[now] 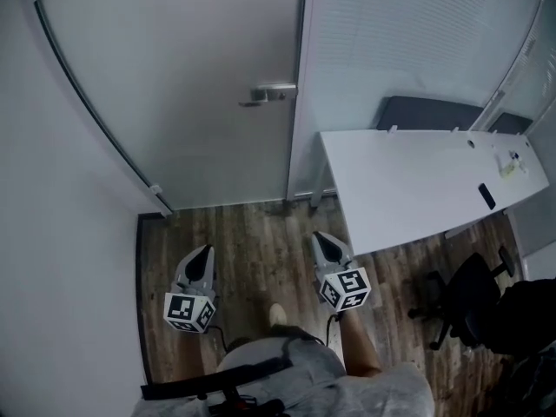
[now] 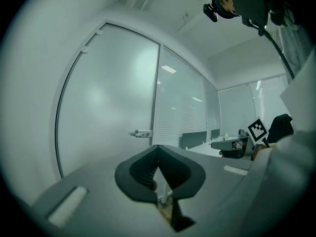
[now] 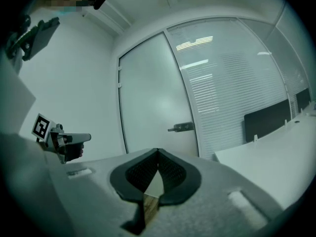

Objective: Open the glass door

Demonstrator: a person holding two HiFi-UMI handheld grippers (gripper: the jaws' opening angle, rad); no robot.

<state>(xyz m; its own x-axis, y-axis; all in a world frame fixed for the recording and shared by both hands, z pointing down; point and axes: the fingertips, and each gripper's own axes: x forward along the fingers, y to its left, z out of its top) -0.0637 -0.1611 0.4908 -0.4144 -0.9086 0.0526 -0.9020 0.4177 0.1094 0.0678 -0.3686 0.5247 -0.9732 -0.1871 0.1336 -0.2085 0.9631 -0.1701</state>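
**Both grippers closed and empty, the door handle well ahead**

My left gripper [image 1: 206, 252] has its jaws pressed together with nothing between them. My right gripper [image 1: 321, 237] is the same, pads meeting at the tip with only bare floor showing beyond. I hold both low and roughly level over the wooden floor [image 1: 252, 233].

The frosted glass door [image 1: 191, 85] stands closed ahead of me, well apart from either gripper. Its metal lever handle [image 1: 269, 94] sits at the door's right edge, beside the partition with blinds [image 1: 391, 42], and its free end points left across the glass.

I judge the pane to be heavy, rigid and smooth. It offers no purchase, and pushing hard jaws against glass is a poor idea. The lever is the only sensible place to take hold. It looks like slick metal, so I would grip or press near its free end for leverage and watch for slipping. The right gripper lies nearer that side.

I see no containers. The white desk [image 1: 417, 181] to my right carries only a small dark flat object [image 1: 486, 195] and another tiny item too small to name. An office chair [image 1: 465, 307] stands beside the desk.
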